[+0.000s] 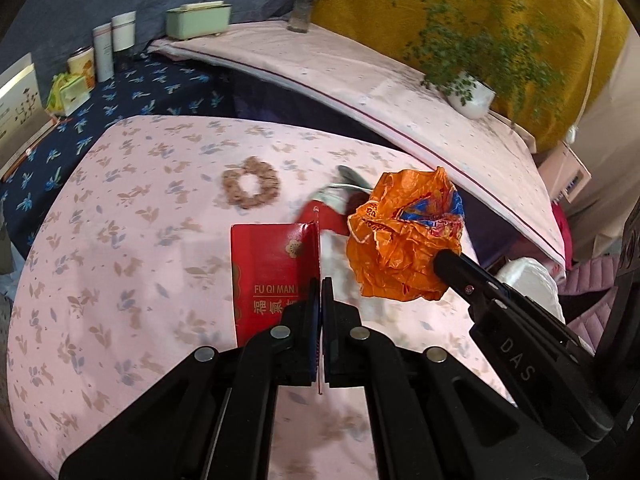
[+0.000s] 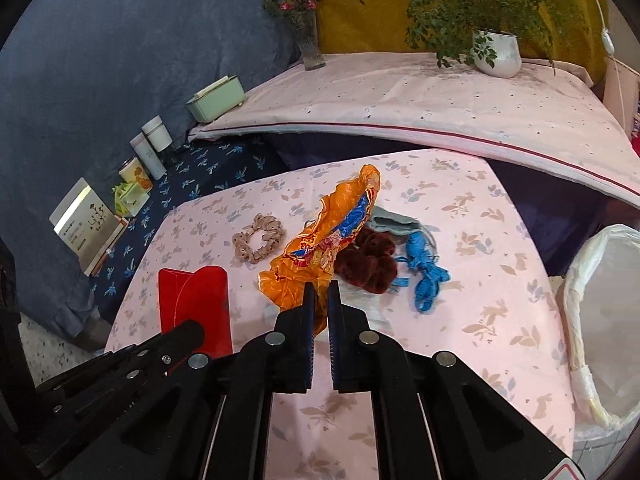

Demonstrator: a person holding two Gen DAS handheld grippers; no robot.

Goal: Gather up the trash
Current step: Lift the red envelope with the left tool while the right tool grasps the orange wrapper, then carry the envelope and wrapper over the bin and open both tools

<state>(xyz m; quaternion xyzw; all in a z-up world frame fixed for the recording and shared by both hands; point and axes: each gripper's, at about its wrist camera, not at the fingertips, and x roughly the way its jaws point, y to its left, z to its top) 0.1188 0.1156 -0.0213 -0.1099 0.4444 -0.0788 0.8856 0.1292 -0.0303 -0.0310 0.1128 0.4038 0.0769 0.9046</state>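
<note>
left wrist view: left gripper point(image 1: 320, 280) clamped tight on the edge of a red envelope point(image 1: 272, 276), held off a pink floral cloth point(image 1: 120, 260), gold lettering facing left of the fingers. to the right, right gripper point(image 1: 436, 260) reaching in from the lower right corner, pinched on a crumpled orange wrapper point(image 1: 400, 240) carried above the cloth. beyond, a beige scrunchie point(image 1: 251, 187) flat on the cloth; just behind the wrapper a blurred heap of red and grey, perhaps cloth items, too smeared to tell. farther back, a plant pot point(image 1: 472, 96) and a vase point(image 1: 302, 16) on a pale raised surface, a green box point(image 1: 199, 19) at its left end. right wrist view: right gripper point(image 2: 321, 292) closed down on the lower end of the orange wrapper point(image 2: 332, 240), the rest standing up and away from the fingertips. left gripper point(image 2: 196, 330) at lower left, gripping the red envelope point(image 2: 194, 304) held upright over the cloth point(image 2: 480, 280). scrunchie point(image 2: 258, 239) between envelope and wrapper, farther back. a dark red scrunchie point(image 2: 368, 268) just right of the wrapper, a blue tangled piece point(image 2: 426, 276) beside it, a grey piece point(image 2: 390, 224) behind. a bin lined with a white bag point(image 2: 600, 320) at the right edge of the cloth, well apart from both held items.
</note>
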